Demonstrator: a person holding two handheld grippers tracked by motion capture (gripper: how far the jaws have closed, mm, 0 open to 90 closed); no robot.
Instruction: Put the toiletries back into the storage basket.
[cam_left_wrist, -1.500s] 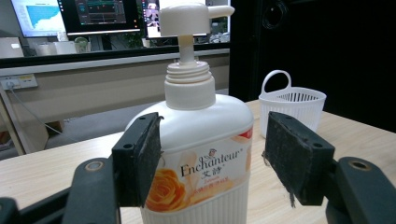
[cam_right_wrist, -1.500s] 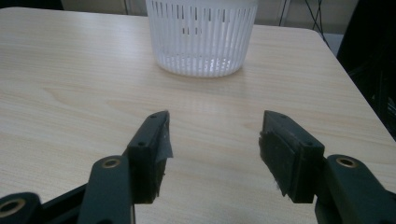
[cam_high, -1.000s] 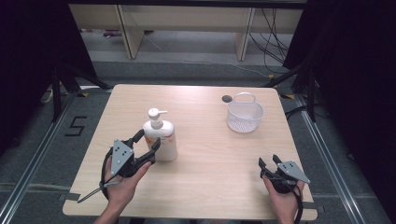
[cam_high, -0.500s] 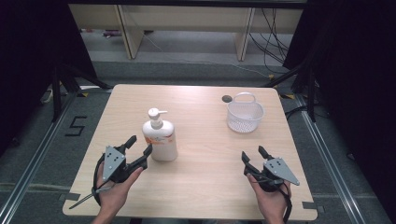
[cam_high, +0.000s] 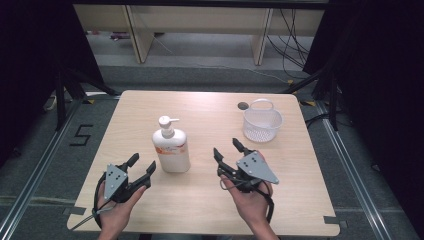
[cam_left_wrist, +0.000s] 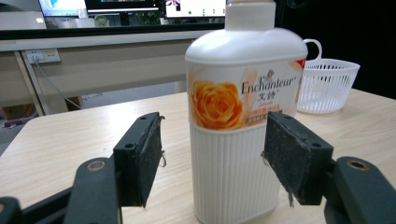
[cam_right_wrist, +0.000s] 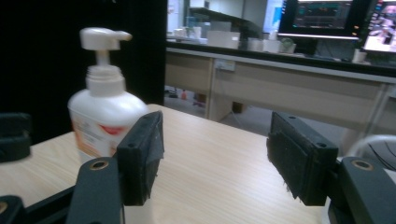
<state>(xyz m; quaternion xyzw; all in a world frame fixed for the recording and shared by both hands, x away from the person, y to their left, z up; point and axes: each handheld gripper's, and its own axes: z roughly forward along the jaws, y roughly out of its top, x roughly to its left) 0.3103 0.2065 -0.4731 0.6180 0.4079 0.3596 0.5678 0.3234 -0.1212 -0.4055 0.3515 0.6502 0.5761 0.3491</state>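
Swinging in from the table's right edge, the right gripper (cam_high: 229, 150) now faces the pump bottle (cam_high: 171, 149), jaws apart and empty after just closing slightly. Left gripper (cam_high: 141, 166) waits released beside the bottle, mid-table, ungrasped; basket (cam_high: 262, 123) stands beyond.

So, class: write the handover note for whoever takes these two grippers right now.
Left gripper: open, nothing held, jaws aimed at the pump bottle and short of it.
Right gripper: open, nothing held; its jaws have just been closing a little with nothing between them.
Bottle stands upright mid-table; white basket sits at the far right, apparently holding nothing.
Done: nothing gripped yet.
Left: probably grasp the bottle.
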